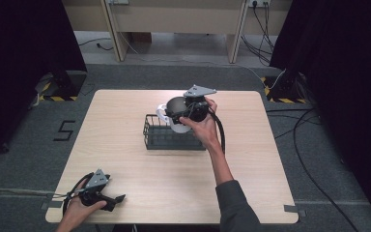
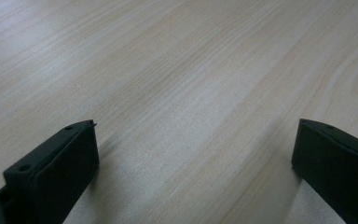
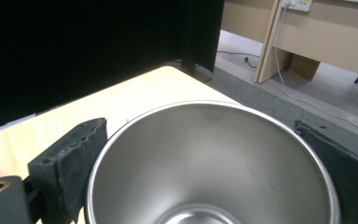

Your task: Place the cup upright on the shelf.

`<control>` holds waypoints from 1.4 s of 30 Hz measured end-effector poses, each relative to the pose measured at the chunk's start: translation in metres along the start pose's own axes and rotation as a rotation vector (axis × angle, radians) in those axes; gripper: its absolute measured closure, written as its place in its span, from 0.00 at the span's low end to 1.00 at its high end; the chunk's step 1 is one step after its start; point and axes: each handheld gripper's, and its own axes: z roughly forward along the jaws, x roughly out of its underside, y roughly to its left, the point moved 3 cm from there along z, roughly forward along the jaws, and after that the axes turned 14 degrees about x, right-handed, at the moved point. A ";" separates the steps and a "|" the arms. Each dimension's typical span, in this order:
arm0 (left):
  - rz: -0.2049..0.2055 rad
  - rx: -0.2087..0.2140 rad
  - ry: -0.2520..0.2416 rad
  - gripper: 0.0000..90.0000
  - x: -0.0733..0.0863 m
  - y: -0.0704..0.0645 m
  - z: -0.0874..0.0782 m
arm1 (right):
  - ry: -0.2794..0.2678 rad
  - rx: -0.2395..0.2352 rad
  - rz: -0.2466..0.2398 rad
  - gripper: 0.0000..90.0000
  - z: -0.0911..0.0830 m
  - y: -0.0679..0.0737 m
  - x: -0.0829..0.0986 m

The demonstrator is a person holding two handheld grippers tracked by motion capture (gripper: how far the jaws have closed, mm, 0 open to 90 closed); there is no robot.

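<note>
The right hand-held gripper (image 1: 181,112) is closing on a white cup (image 1: 174,116) with a steel inside, held over the far right part of a black wire basket (image 1: 166,137). In the right gripper view its two black jaws are pressing the cup (image 3: 209,163) from either side at the rim, and the open mouth is facing the camera — the polished inner wall and a bit of the bottom are showing. The right hand (image 1: 202,126) is wrapping around the gripper's body, with the grey three-cornered plate on top and a black cable looping down past the wrist. From above, the cup's handle is pointing left, and the cup is tilting; whether it is touching the basket I cannot tell.

The left hand-held gripper (image 1: 118,199) is lying low at the near left corner of the table (image 1: 125,164), held by the left hand (image 1: 79,207). In the left gripper view its jaws are standing wide apart — nothing between them but bare pale wood (image 2: 182,84).

The basket is sitting near the middle of the table, well apart from the left gripper.
</note>
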 end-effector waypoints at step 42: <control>0.001 0.003 0.003 0.00 0.000 0.000 0.000 | 0.114 0.028 0.020 0.07 0.027 -0.007 0.048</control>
